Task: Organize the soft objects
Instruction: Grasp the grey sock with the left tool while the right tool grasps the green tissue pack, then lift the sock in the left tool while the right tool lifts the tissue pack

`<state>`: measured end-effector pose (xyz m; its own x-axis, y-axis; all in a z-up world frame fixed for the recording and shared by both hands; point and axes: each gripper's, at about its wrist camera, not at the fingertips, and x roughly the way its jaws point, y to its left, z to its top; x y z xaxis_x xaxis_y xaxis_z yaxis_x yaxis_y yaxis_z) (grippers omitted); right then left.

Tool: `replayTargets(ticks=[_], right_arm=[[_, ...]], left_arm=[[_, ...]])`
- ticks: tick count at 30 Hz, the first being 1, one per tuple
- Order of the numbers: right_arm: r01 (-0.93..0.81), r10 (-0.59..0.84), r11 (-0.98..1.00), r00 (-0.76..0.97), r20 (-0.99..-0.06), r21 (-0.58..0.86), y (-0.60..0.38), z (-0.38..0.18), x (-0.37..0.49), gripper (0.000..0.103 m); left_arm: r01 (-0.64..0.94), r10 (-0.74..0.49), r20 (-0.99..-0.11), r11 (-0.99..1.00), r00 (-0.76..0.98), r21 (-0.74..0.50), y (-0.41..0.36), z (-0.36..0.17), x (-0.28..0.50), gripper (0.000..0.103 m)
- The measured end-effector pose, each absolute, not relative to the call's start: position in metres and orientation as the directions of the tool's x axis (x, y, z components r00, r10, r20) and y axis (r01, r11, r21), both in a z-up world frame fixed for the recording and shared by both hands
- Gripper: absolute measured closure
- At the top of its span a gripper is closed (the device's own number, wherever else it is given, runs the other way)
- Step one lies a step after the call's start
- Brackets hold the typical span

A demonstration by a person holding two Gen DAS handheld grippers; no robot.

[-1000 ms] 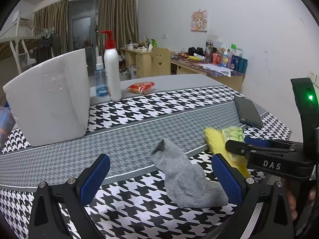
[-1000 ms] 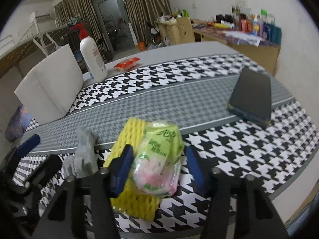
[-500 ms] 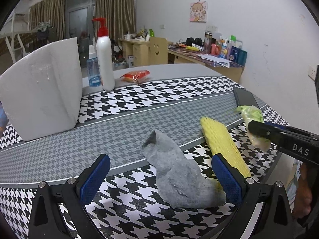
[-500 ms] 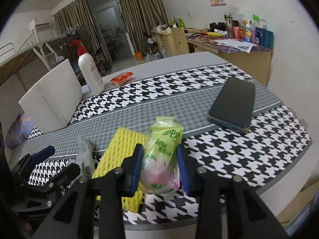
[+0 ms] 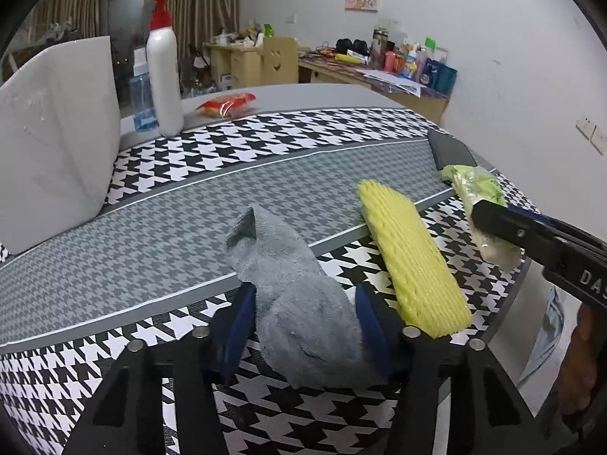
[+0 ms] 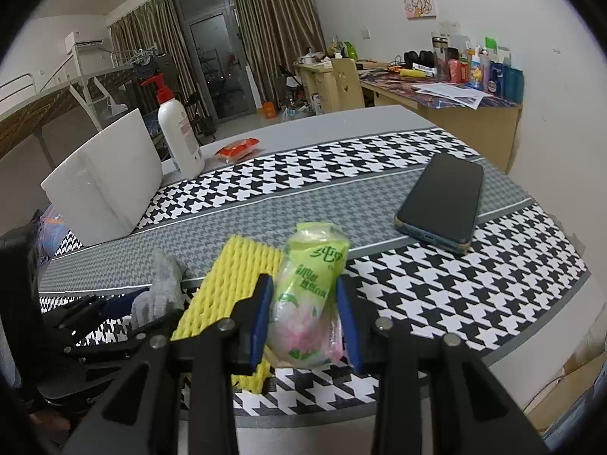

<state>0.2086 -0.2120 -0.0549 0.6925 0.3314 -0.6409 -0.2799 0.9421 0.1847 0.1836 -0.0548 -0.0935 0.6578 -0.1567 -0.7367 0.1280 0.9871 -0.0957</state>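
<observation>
- The left claw (image 5: pixel 305 316) is squeezing the grey sock (image 5: pixel 299 303), which is lying on the checked counter (image 5: pixel 265 140) near its front edge.
- The right claw (image 6: pixel 305 318) is gripping the green tissue pack (image 6: pixel 309 299), raised above the counter.
- The yellow foam sleeve (image 5: pixel 411 258) is lying flat just right of the sock.
- A phone (image 6: pixel 444 201) is sitting farther right.

L wrist cam: low over near worktop (image 5: pixel 159 204) edge, faces fwd along left gripper (image 5: pixel 303 313), close | R wrist cam: just right of it, higher, same heading along right gripper (image 6: pixel 303 314) | shared: yellow foam sheet (image 5: pixel 413 261), grey sock (image 6: pixel 161 288), white box (image 6: pixel 110 185), far desk.
</observation>
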Motion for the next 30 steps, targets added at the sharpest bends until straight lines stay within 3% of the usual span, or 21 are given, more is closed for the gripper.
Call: replayTargets(ticks=[4,9,30], right_arm=[[-0.281,0.334,0.941,0.693,-0.639,0.187,-0.212,-0.054,0.208,0.064],[-0.281,0.332,0.942,0.695,-0.638,0.184,-0.212,-0.055,0.203,0.064],[-0.309,0.334,0.939,0.713,-0.616,0.151,-0.189,-0.044,0.182,0.064]], left_arm=[[0.130,-0.154,-0.737,0.987,0.658,-0.090,-0.057,-0.094,0.183,0.062],[0.148,-0.169,-0.729,0.985,0.664,-0.093,-0.059,-0.094,0.180,0.082],[0.144,-0.146,-0.639,0.988,0.756,-0.055,-0.041,-0.065,0.150,0.085]])
